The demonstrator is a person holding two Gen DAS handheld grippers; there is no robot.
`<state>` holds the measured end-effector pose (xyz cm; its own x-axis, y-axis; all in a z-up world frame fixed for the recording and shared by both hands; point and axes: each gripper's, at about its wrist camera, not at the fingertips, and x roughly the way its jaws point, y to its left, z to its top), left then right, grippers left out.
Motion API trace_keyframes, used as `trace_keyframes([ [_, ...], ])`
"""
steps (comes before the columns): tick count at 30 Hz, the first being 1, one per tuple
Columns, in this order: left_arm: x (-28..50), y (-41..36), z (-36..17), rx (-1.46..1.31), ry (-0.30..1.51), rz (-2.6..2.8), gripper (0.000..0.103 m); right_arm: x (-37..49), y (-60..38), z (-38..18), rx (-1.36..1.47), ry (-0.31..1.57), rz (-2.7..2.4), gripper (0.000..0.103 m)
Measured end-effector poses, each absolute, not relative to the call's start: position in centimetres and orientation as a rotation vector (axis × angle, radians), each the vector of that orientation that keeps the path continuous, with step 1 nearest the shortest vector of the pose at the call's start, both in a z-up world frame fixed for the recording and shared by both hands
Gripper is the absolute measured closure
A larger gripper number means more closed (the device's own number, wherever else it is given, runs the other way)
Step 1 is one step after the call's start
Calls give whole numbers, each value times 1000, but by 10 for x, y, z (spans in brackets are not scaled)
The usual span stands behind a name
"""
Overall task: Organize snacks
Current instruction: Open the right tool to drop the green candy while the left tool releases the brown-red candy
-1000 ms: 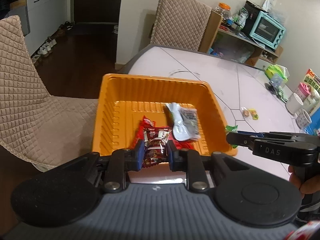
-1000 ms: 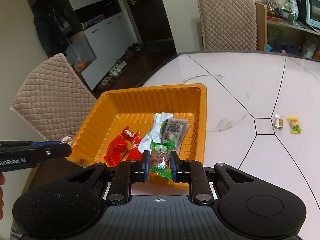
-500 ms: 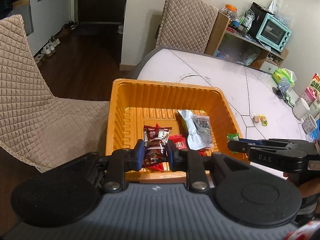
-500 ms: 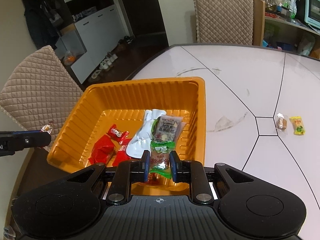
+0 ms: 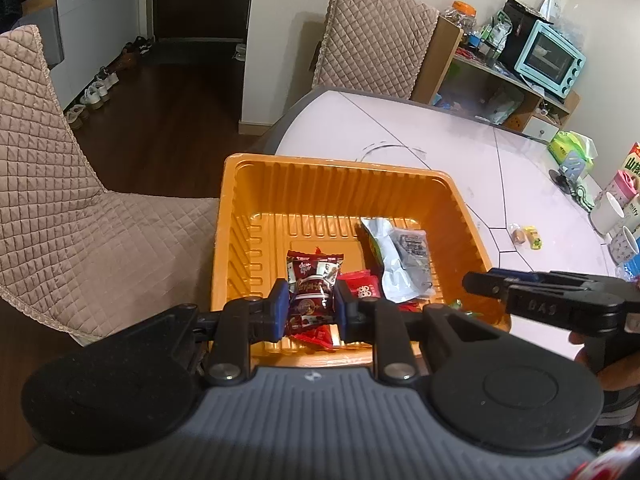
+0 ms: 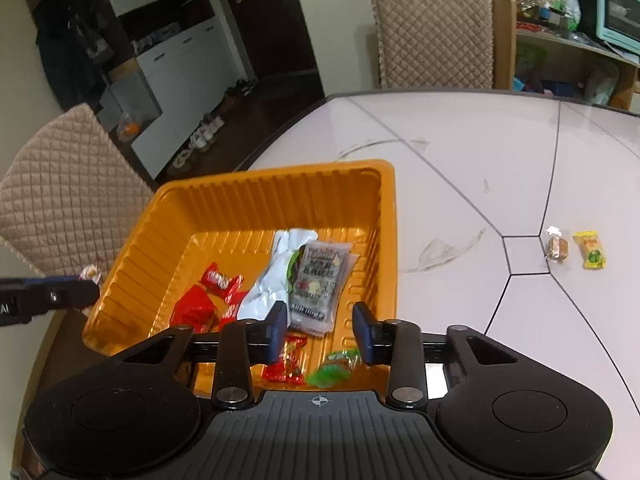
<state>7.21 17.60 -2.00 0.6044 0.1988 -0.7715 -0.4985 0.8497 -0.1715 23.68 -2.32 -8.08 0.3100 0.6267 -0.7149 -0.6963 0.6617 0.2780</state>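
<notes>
Left hand-held gripper: clamped on dark-red crinkly foil snack packet above orange ribbed plastic tray; light, slippery, best pinched mid-body. Right hand-held gripper: parted, empty, above green wrapped candy lying in tray.

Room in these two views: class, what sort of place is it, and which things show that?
Most likely a home dining area: a large white table with quilted chairs, a shelf holding a small toaster oven, and shoes beside a doorway.
</notes>
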Motion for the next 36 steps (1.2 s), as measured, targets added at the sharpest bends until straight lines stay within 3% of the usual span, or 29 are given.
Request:
trace_keyframes([
  [36,114,207,-48,-342,895,458,81,253,-17,-76,-57,915,871,61],
])
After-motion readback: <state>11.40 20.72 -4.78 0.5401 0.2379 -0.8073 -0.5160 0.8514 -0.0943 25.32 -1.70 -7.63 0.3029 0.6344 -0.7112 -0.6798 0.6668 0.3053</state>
